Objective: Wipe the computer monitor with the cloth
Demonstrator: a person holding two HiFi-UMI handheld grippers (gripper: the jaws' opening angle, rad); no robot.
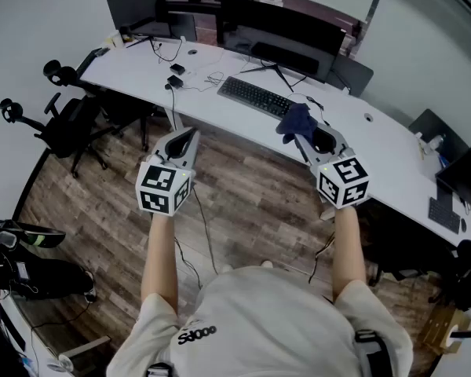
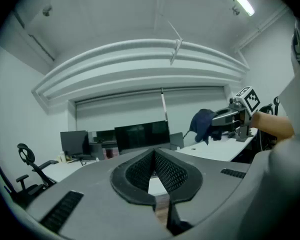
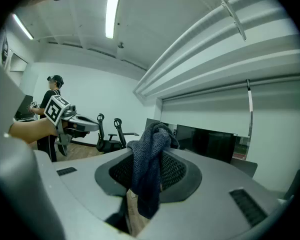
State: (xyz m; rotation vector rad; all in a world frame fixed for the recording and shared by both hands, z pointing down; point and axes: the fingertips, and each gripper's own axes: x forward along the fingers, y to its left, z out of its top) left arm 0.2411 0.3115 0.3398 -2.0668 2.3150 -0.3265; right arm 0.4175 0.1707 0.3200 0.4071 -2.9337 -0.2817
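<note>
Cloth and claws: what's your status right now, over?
Right claw shut on dark blue knitted cloth, above white desk. Left claw shut, empty. Black computer monitor not yet touched; black keyboard lies before it.

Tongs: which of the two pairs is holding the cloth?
The right tongs, shut on the dark blue cloth; the left tongs are shut with nothing between them.

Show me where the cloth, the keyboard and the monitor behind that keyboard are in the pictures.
cloth (image 1: 296, 120), head view, middle of the dark blue bundle.
keyboard (image 1: 255, 96), head view, centre of its keys.
monitor (image 1: 286, 38), head view, middle of its dark screen.
</note>
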